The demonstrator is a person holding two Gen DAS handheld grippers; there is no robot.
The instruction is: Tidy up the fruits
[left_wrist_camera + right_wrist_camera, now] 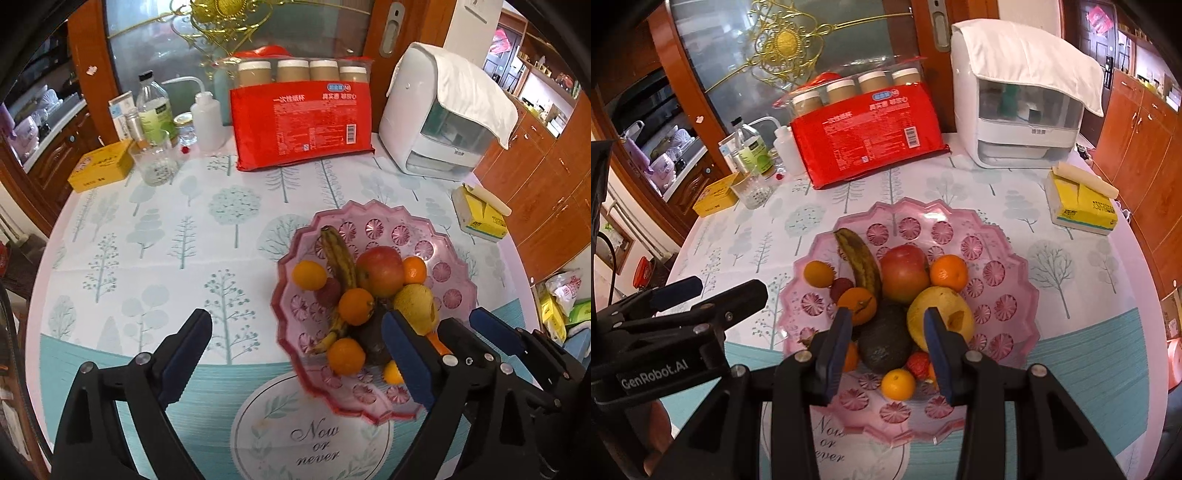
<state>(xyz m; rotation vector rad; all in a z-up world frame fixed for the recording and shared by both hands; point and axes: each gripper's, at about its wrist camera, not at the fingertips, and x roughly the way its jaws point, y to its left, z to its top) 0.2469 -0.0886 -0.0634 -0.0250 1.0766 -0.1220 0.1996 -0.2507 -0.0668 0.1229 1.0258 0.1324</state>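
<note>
Even, bright indoor light falls softly with faint shadows, both fisheye views bend strongly toward dark vignetted corners, and slight blur softens fine detail.

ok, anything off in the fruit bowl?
Yes: the yellow pear in the pink bowl has a brown gouge in its skin, and the banana is heavily browned. Nothing spilled.

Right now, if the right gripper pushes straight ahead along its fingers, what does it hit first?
Most likely the dark avocado, which lies between the right gripper fingers near the front of the pink fruit bowl. Depth is unclear, so the yellow pear by the right-hand finger could touch first.
</note>
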